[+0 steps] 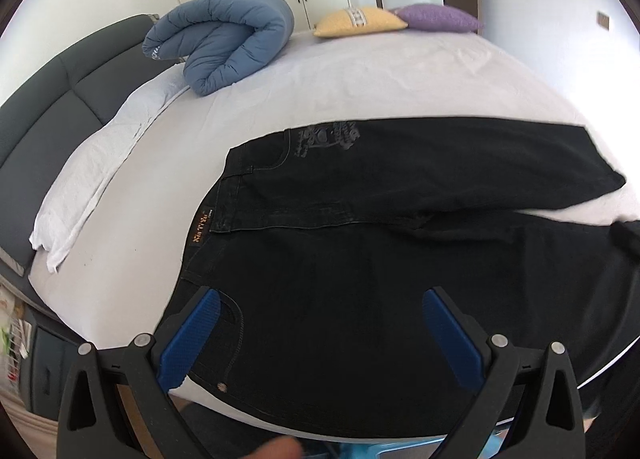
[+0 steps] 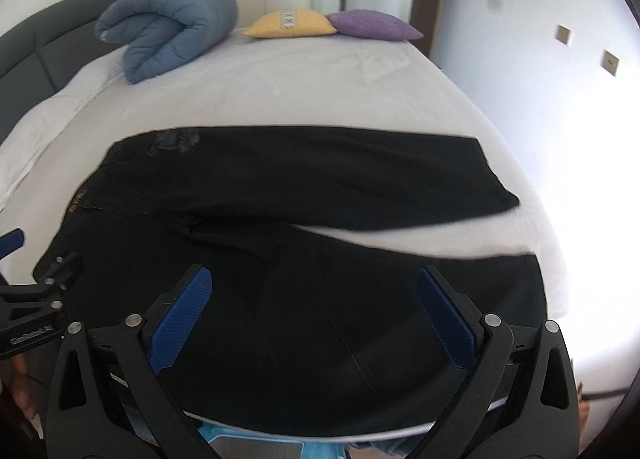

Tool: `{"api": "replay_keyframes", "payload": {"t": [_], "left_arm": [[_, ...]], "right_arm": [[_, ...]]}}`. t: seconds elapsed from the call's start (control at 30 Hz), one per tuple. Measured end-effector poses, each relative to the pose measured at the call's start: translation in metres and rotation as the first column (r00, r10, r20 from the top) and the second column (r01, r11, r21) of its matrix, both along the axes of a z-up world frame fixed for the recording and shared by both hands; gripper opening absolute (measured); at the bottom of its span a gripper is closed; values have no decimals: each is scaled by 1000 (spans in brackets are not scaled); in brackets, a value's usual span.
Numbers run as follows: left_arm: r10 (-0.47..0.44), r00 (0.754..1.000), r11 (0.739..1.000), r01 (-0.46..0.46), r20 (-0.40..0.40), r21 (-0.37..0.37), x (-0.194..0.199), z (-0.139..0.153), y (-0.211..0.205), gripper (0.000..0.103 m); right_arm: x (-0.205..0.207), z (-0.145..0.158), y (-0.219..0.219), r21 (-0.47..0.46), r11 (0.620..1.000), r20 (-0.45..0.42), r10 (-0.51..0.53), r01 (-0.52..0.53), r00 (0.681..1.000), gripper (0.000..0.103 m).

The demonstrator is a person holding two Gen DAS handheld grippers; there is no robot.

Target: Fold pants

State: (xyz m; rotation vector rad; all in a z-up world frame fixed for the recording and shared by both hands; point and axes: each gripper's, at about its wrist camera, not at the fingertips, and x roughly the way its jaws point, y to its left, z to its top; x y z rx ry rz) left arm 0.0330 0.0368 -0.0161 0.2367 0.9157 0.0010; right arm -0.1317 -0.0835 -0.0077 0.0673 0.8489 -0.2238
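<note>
Black pants (image 1: 360,243) lie flat on the white bed (image 1: 320,75), waistband to the left with an orange label (image 1: 199,233), legs spread to the right. My left gripper (image 1: 320,303) hovers open above the near hip, blue pads (image 1: 452,339) wide apart, nothing between them. In the right wrist view the same pants (image 2: 304,187) stretch across the bed. My right gripper (image 2: 312,283) stands open over the near leg, holding nothing. The left gripper's black body (image 2: 36,299) shows at the left edge there.
A rolled blue duvet (image 1: 224,43) lies at the far left of the bed. A yellow pillow (image 1: 360,21) and a purple pillow (image 1: 440,17) sit at the far edge. A dark headboard (image 1: 44,115) runs along the left. Wardrobes and a door stand behind.
</note>
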Motion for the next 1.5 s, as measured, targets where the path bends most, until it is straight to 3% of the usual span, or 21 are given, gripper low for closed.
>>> {"api": "replay_keyframes", "payload": {"t": [0.13, 0.2, 0.27, 0.33, 0.47, 0.57, 0.6, 0.7, 0.77, 0.83, 1.0, 1.13, 1.17, 1.27, 1.3, 1.33, 1.37, 1.43, 1.5], "left_arm": [[-57, 996, 998, 56, 67, 27, 14, -10, 14, 103], [-56, 998, 995, 52, 38, 82, 24, -16, 17, 103], [-75, 995, 997, 74, -66, -8, 48, -23, 28, 103], [-112, 992, 987, 104, -60, -126, 72, -20, 46, 103], [-210, 978, 976, 209, -7, -62, 139, -14, 65, 103], [-326, 945, 943, 325, 5, -71, 202, -11, 77, 103], [-366, 931, 929, 364, -9, -64, 224, -12, 81, 103], [-440, 894, 898, 440, -79, -22, 285, -24, 89, 103], [-480, 868, 876, 483, -129, -8, 322, -33, 88, 103], [-506, 845, 861, 507, -174, -42, 345, -43, 89, 103], [-564, 769, 822, 559, -303, -111, 379, -84, 86, 101], [-570, 712, 804, 587, -410, -98, 396, -123, 83, 92], [-571, 701, 805, 580, -428, -124, 399, -131, 85, 92], [-574, 701, 814, 547, -423, -198, 410, -137, 92, 89], [-576, 700, 812, 547, -421, -201, 412, -138, 92, 87], [-584, 698, 807, 555, -413, -202, 412, -138, 92, 75], [-593, 698, 801, 563, -402, -204, 411, -135, 91, 54], [-616, 691, 783, 587, -379, -203, 406, -130, 87, 22], [-628, 699, 763, 639, -342, -95, 391, -126, 76, 16]], "right_arm": [[26, 11, -2, 32, 994, 62, 101, -103, 993, 103], [44, 13, -1, 42, 985, 77, 163, -167, 984, 103], [63, 14, -2, 60, 974, 86, 213, -219, 973, 103], [81, 13, -5, 82, 961, 93, 258, -265, 962, 103], [133, 7, -17, 166, 911, 87, 368, -377, 926, 101], [170, 1, -24, 171, 871, 70, 455, -460, 888, 88], [183, -3, -25, 158, 861, 50, 482, -484, 875, 78], [218, -16, -32, 149, 826, -3, 551, -544, 835, 60], [239, -25, -37, 155, 806, -23, 581, -571, 814, 58], [254, -37, -42, 169, 786, -32, 607, -594, 794, 57], [279, -57, -48, 211, 745, -44, 654, -633, 755, 57], [288, -64, -50, 234, 725, -53, 675, -648, 736, 57], [292, -65, -50, 233, 718, -58, 683, -655, 728, 57], [306, -70, -46, 233, 697, -75, 709, -679, 702, 57], [313, -72, -44, 231, 688, -79, 718, -688, 692, 57], [320, -74, -40, 232, 678, -82, 729, -698, 680, 57], [324, -74, -33, 230, 670, -85, 736, -706, 671, 57], [338, -75, -27, 228, 651, -97, 755, -724, 649, 57], [350, -79, -19, 232, 635, -112, 770, -737, 628, 57]]}}
